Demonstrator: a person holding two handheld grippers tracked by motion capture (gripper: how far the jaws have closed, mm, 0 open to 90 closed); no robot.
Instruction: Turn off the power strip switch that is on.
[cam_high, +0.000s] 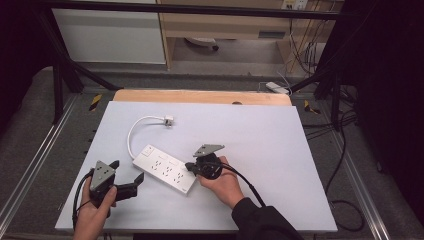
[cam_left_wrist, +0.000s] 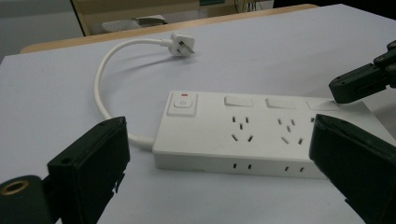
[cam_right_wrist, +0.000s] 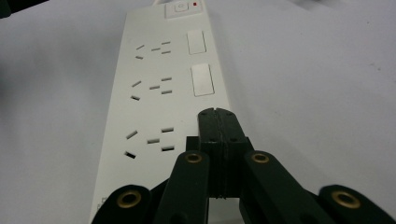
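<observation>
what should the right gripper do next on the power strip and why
Probably press straight down. The right gripper has its fingers shut together, tip over the nearest white switch of the power strip, while the left gripper waits open beside the strip, touching nothing.

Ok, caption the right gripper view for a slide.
Shut right tongs poised over the white power strip near its third rocker switch.

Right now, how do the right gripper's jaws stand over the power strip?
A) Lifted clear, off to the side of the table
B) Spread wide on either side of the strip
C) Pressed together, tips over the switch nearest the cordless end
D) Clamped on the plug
C: in the right gripper view, the right gripper has its jaws pressed flat together, tips over the white power strip where the third switch sits.
</observation>
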